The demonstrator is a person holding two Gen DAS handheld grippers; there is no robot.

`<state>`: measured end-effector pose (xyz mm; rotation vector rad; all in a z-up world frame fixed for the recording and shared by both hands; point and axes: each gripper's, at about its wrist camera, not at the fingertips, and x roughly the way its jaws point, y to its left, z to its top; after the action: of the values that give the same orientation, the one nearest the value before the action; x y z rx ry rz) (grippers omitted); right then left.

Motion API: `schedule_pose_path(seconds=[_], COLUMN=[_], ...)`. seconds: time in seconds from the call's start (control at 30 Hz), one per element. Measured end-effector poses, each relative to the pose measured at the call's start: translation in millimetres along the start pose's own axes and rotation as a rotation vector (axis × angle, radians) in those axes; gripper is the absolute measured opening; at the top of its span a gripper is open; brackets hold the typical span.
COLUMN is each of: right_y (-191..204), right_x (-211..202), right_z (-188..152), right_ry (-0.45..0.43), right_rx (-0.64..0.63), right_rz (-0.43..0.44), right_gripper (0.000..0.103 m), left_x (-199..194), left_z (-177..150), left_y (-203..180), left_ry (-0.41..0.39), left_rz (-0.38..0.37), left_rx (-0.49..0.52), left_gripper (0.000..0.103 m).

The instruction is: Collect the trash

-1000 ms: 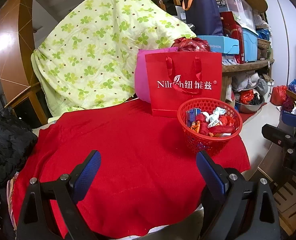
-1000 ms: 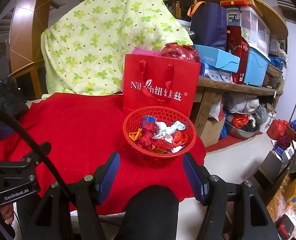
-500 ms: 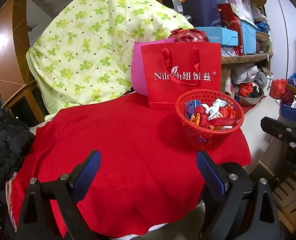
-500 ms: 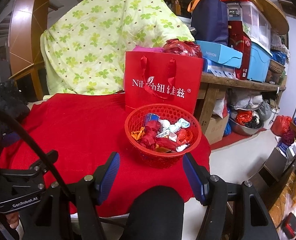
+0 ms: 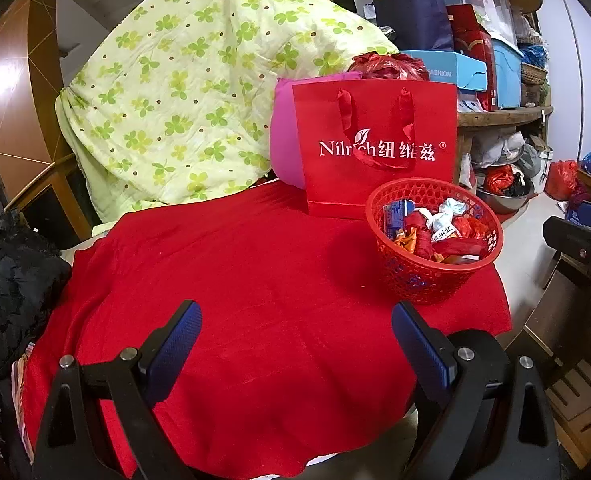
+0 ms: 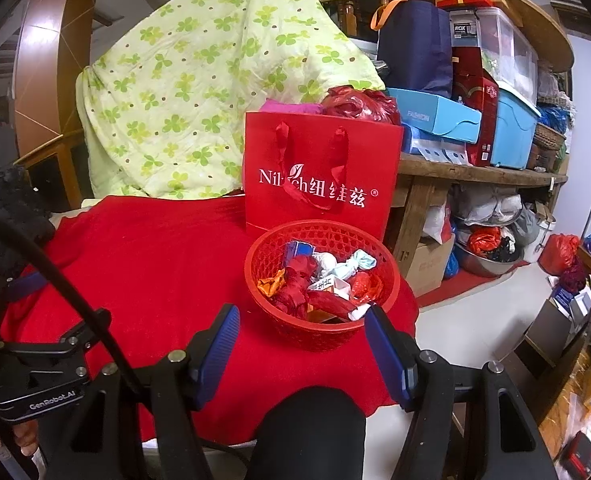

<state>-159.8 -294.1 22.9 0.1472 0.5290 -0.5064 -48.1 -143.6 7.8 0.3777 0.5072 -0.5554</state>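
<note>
With every wrapper (image 6: 327, 276) apparently already in the red basket (image 6: 383, 300) (cloth (image 5: 255, 280) looks bare), both the left gripper (image 5: 295, 344) and right gripper (image 6: 301, 344) gape empty, so I'd scan the edges before quitting.

"Nilrich" on red bag (image 5: 375, 148)

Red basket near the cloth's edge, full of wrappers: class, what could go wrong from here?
1. The red basket sits close to the red cloth's right edge; a nudge from the open right claw might tip it off.
2. The wrappers are heaped near the rim, so some could spill.
3. The red gift bag stands just behind and might topple.
</note>
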Motion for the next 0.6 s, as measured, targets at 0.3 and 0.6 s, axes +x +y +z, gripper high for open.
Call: schedule_pose_path(seconds=[0.3, 0.6], right_y=[-3, -15], right_x=[-1, -6], right_z=[0, -1], right_ry=[-0.011, -0.027], right_rx=[0.004, 0.024], right_rz=[0.006, 0.005], right_gripper=[0.069, 0.069], left_x=[-4, -5], left_z=[1, 8], left_y=[-10, -22], left_ry=[-0.002, -0.010], left_rz=[-0.001, -0.007], left_rx=[0.017, 0.060], left_gripper=[0.096, 0.096])
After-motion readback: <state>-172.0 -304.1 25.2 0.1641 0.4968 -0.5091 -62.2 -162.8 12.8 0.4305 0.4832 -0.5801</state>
